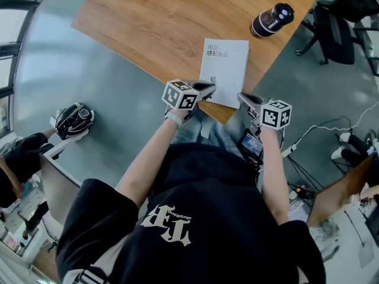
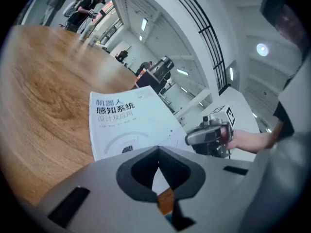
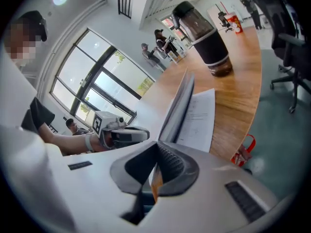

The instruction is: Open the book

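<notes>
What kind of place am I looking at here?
Probably an open-plan office or lab: a long wooden table holding a book and a flask, wheeled office chairs beside it, tall windows, and other people in the background.

Floor (image 1: 71, 87): smooth grey-green, filling 9 and 3 o'clock in the head view.
Table (image 1: 148, 22): pale wood, at 12 o'clock.
Chair (image 1: 340, 28): black office chair, 2 o'clock, beside the table.
Cables (image 1: 320, 129): on the floor at 3 o'clock.
Windows (image 3: 97, 81): tall, dark-framed, bright daylight, 9 o'clock in the right gripper view.
Ceiling (image 2: 228, 13): white.
Lamp (image 2: 262, 49): round, lit, 2 o'clock in the left gripper view.
</notes>
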The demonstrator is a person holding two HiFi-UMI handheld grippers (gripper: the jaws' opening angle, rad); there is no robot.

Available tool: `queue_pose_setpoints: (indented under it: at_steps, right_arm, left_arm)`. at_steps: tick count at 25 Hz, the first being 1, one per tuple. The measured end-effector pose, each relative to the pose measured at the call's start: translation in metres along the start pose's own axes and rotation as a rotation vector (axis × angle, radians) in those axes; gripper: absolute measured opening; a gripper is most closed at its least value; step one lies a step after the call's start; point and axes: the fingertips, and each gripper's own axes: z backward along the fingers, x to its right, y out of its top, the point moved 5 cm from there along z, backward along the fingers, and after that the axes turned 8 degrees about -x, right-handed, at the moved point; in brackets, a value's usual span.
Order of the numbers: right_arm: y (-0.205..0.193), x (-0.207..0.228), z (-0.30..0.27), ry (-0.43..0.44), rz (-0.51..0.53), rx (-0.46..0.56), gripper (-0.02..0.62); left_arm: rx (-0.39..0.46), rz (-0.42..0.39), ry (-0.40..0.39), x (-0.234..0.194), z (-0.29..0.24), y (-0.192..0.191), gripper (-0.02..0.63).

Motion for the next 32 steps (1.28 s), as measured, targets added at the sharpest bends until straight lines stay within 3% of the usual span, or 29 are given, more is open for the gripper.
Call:
queue_pose_setpoints:
  at_steps: [7, 12, 16, 20, 22, 26, 32]
  right_arm:
    - [0.007, -0.041, -0.009, -0.092, 0.077, -0.019, -0.012]
    - [0.013, -0.069, -0.017, -0.121, 0.126, -0.018, -0.012]
    - [0.022, -0.091, -0.025, -0.084, 0.166, -0.007, -0.012]
    - [0.028, -0.110, -0.040, -0.030, 0.209, -0.004, -0.012]
    - [0.031, -0.123, -0.053, 0.019, 0.245, 0.000, 0.029]
    - [0.032, -0.137, -0.076, 0.079, 0.285, -0.001, 0.058]
    - [0.031, -0.148, -0.098, 0.112, 0.337, -0.015, 0.074]
  left_arm:
    - [0.122, -0.072, -0.027, 0.038, 0.015, 0.071, 0.009]
    - [0.168, -0.194, 0.037, 0.062, 0.033, 0.107, 0.009]
    - [0.202, -0.284, 0.096, 0.077, 0.057, 0.120, 0.009]
    - [0.141, -0.417, 0.157, 0.088, 0.072, 0.122, 0.009]
    - [0.104, -0.454, 0.188, 0.084, 0.079, 0.122, 0.009]
    - [0.097, -0.434, 0.203, 0.074, 0.093, 0.117, 0.009]
    - [0.006, -0.431, 0.259, 0.055, 0.100, 0.097, 0.009]
